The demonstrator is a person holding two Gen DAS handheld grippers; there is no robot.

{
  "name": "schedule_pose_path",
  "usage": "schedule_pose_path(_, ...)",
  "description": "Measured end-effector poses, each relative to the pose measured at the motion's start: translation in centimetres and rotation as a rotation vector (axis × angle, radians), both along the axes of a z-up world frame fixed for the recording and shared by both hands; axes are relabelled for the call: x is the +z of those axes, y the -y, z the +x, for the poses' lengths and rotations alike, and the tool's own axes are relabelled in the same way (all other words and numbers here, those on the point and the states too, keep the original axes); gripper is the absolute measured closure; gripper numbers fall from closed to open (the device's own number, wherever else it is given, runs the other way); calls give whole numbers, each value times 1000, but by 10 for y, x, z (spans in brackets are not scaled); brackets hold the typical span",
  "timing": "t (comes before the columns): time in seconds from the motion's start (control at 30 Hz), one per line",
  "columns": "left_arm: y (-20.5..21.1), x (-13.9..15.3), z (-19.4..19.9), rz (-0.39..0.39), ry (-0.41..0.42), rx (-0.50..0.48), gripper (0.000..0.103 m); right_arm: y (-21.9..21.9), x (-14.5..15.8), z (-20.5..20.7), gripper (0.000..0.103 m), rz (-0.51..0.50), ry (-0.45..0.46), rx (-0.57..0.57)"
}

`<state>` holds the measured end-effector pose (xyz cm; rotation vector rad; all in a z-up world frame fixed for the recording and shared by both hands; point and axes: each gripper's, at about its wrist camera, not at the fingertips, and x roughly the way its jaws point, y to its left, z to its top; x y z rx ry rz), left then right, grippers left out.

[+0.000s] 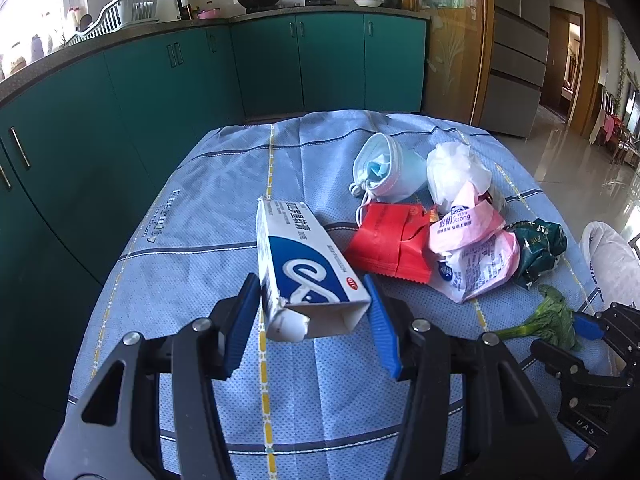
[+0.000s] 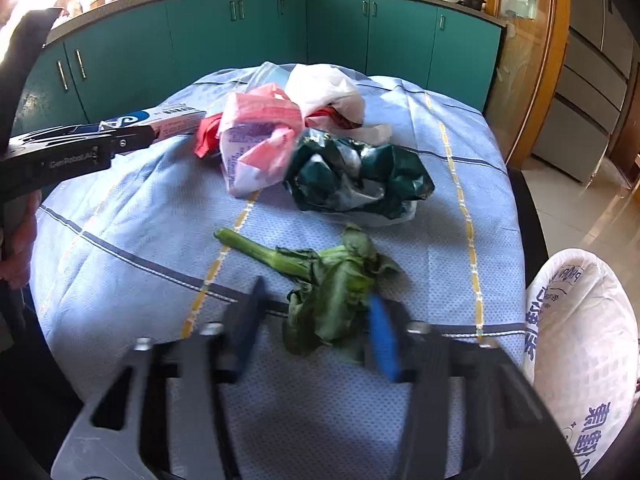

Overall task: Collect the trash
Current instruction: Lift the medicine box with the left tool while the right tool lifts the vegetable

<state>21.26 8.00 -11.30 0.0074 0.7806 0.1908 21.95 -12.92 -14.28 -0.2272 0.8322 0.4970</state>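
Observation:
My left gripper (image 1: 314, 300) is shut on a blue and white carton box (image 1: 300, 264), its near open end between the blue pads, held above the table. The box also shows in the right wrist view (image 2: 168, 118). My right gripper (image 2: 316, 316) is open around a wilted green vegetable stalk (image 2: 320, 276) lying on the blue tablecloth (image 2: 140, 240); the stalk also shows in the left wrist view (image 1: 548, 320). Beyond lie a pink wrapper (image 1: 472, 248), a red packet (image 1: 388, 240), a green crumpled wrapper (image 2: 360, 176), a face mask (image 1: 384, 168) and a white plastic bag (image 1: 456, 172).
A white trash bag (image 2: 580, 340) stands open at the table's right edge. Teal kitchen cabinets (image 1: 160, 80) run behind and to the left. A fridge (image 1: 520, 40) and a doorway stand at the right.

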Motion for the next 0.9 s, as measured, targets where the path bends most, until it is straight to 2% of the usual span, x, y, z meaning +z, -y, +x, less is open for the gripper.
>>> schedule_pose_path(0.07,0,0,0,0,1,1,49,0,1,-1,77,5,-1,8)
schedule_pose_path(0.27,-2,5,-2,-4,26,12,49,3,6,-3,85,27,14,16)
schedule_pose_path(0.7,11,32,-18,57,181,16,50,18,37,-19,85,85,148,4)
schedule_pose_path(0.9,19,34,-18,72,203,3,50,30,49,-25,85,119,184,-14)
